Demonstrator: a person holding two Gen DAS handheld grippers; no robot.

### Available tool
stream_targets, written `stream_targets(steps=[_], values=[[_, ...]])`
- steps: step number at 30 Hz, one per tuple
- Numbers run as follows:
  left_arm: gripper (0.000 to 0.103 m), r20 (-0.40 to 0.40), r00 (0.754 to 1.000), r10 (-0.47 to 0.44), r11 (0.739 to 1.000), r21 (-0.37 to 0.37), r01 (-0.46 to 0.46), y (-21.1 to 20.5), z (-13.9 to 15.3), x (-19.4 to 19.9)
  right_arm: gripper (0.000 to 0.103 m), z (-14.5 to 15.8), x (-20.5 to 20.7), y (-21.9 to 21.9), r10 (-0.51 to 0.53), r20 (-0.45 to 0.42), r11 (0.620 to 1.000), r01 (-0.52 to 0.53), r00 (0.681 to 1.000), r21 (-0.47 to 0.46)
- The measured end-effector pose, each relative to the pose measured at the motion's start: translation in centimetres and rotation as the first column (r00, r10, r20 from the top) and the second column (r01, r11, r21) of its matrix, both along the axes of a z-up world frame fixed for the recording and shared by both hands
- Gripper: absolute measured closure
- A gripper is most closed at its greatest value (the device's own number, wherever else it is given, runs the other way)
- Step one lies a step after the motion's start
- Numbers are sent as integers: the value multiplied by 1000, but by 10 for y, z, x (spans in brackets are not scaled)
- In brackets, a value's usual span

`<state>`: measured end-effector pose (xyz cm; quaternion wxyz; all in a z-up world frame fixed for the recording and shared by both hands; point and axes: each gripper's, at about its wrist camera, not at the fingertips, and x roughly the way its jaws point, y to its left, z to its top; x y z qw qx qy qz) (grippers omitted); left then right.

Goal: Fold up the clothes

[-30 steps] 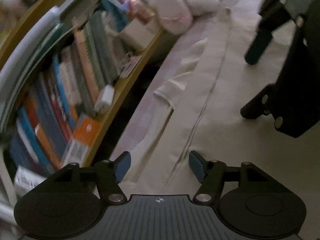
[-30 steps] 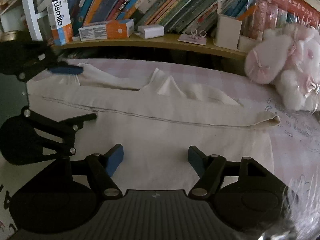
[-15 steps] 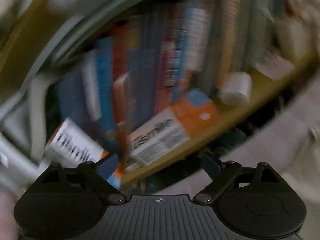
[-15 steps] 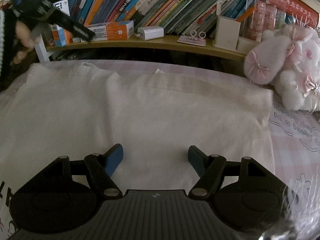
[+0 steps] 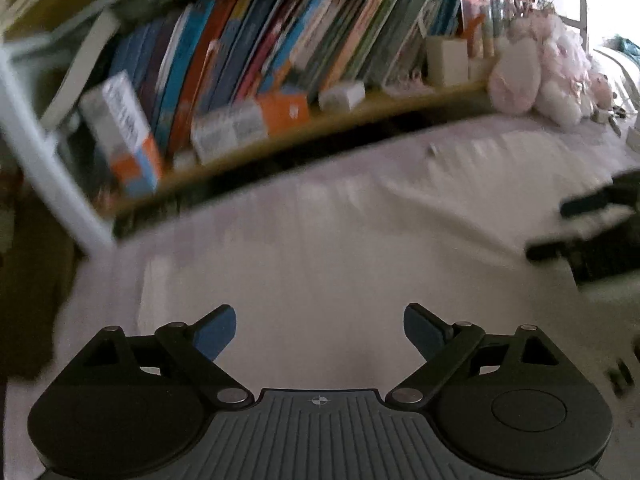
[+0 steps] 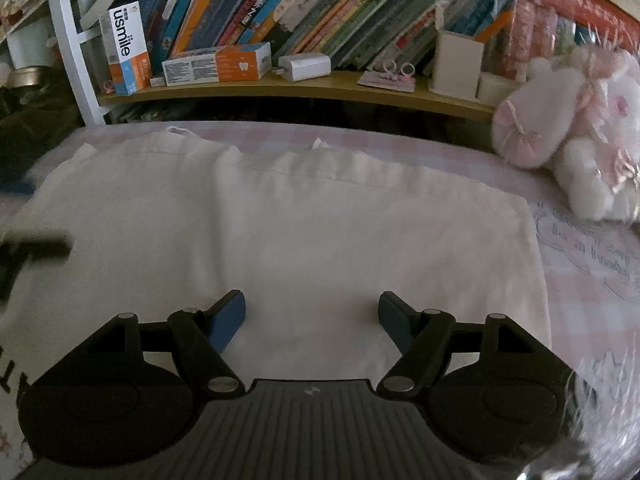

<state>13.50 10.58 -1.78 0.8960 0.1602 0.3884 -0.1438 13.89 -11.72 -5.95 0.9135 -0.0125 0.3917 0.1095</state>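
Right hand-held gripper (image 6: 311, 316): jaws spread, nothing between the blue pads, poised over the near edge of the cream garment (image 6: 304, 236). Left hand-held gripper (image 5: 319, 330): jaws spread wide, empty, above the garment's left part; that view is blurred. The garment lies flat on the pink checked bed (image 6: 592, 292), folded into a broad rectangle. Far right, a pink plush toy (image 6: 568, 136) rests on the bed. Beyond, a wooden shelf (image 6: 320, 86) carries leaning books (image 6: 320, 4) and boxes.
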Motion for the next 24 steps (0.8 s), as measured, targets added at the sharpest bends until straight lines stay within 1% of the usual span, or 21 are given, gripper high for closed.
stream_targets(steps=[3,6,9,11,13,16,18,20,22,23,24], values=[[10,-50,997,59,997,-56,-61,15,2,-26,32,10,-23,-11,-20,5,1000,20,1000,17],[10,-86,988,125,982,-134,-136,33,7,-49,32,21,-55,-28,-42,6,998,42,999,49],[10,-110,978,177,963,-187,-195,46,9,-68,32,30,-93,-53,-89,-35,990,92,995,107],[10,-133,972,193,955,-201,-217,50,9,-76,32,34,-116,-68,-117,-74,983,126,990,137],[10,-151,968,203,948,-216,-232,51,10,-83,32,36,-130,-82,-145,-104,977,159,984,142],[10,-155,967,202,939,-250,-236,50,12,-89,32,38,-151,-102,-185,-149,967,207,971,148],[10,-149,972,183,935,-278,-219,49,12,-90,33,33,-156,-115,-213,-208,946,254,955,199],[10,-140,977,162,931,-306,-198,49,12,-90,38,26,-159,-127,-229,-281,916,304,932,263],[11,-84,982,168,937,-295,-185,48,16,-93,42,17,-159,-136,-243,-364,869,368,899,330],[12,-85,981,176,927,-320,-194,49,16,-93,46,14,-158,-138,-240,-391,847,389,888,363],[12,-96,978,185,912,-354,-207,52,15,-92,47,10,-157,-141,-237,-417,823,409,877,394]])
